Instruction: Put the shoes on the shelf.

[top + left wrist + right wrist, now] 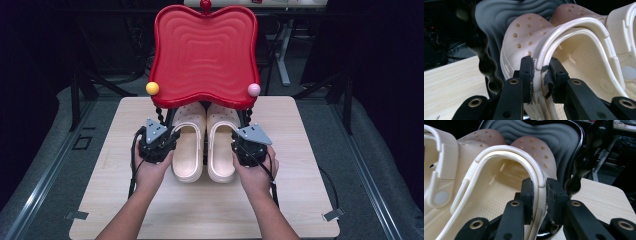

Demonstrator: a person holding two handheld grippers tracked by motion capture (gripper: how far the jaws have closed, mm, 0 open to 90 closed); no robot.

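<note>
Two cream perforated clogs lie side by side on the wooden table (300, 190), toes tucked under a red wavy tray top (205, 55) on black beaded legs. My left gripper (171, 135) is shut on the outer side wall of the left clog (189, 152); in the left gripper view the pads of my left gripper (540, 75) press the left clog's (524, 37) rim from both sides. My right gripper (241, 133) is shut on the outer wall of the right clog (221, 152). In the right gripper view my right gripper (540, 197) squeezes the right clog's (499, 182) rim.
A yellow ball (152, 88) and a pink ball (254, 89) sit on the tray's front corners. A beaded leg (484, 62) stands close beside the left clog, another leg (577, 175) beside the right clog. Dark floor, stands and a desk frame surround the table.
</note>
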